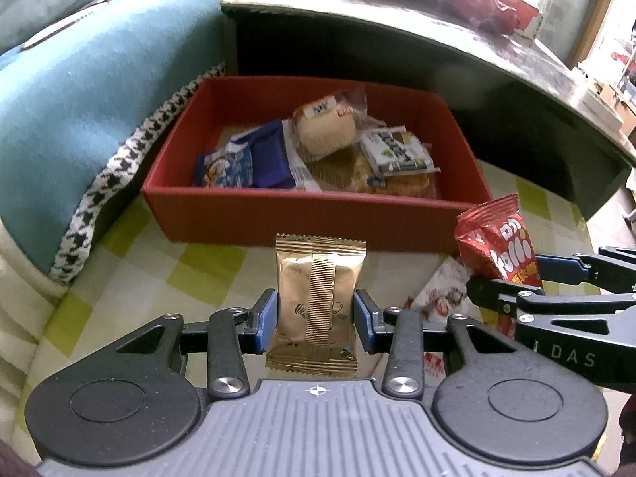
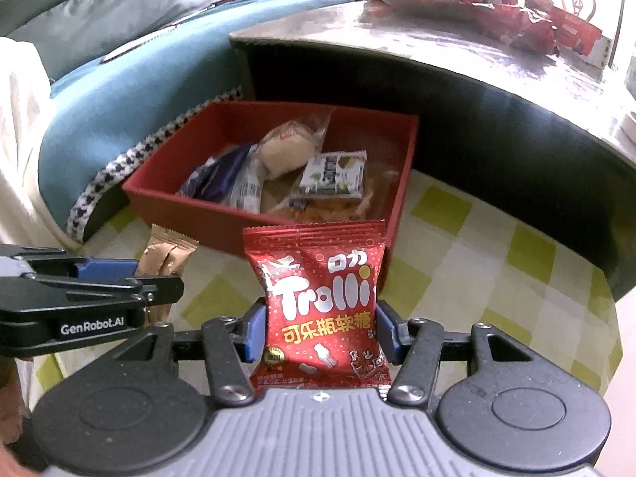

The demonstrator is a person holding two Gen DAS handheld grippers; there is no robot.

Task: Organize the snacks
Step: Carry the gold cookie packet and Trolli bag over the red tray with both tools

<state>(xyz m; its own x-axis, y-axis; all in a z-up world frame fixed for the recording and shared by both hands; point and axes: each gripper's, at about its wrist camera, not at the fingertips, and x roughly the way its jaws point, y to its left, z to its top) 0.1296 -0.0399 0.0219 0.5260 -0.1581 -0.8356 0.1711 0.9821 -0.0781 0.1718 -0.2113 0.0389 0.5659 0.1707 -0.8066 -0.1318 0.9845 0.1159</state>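
A: Left claw [image 1: 316, 314] pinches gold packet [image 1: 318, 298] upright; right claw [image 2: 320, 328] pinches Trolli bag [image 2: 322, 310].

B: Red box [image 1: 310, 218] lies straight ahead, frame ctr, both abt equally near.

Gold foil snack packet [image 1: 318, 302] with a ribbed back seam and small dark motifs. Red Trolli gummy bag [image 2: 322, 310] with white lettering, yellow characters and pale dots. Red cardboard box [image 1: 302, 214], holding a blue-and-white wrapper [image 1: 226, 167], a dark purple packet [image 1: 272, 155], a cream bun in clear film [image 1: 326, 129] and a white-and-green packet [image 1: 397, 149]. Cloth [image 2: 477, 262] checked in lime green and white. Teal cushion [image 1: 103, 91] edged with black-and-white houndstooth trim [image 1: 119, 183]. Both grippers: black frames, blue finger pads [image 1: 267, 318].
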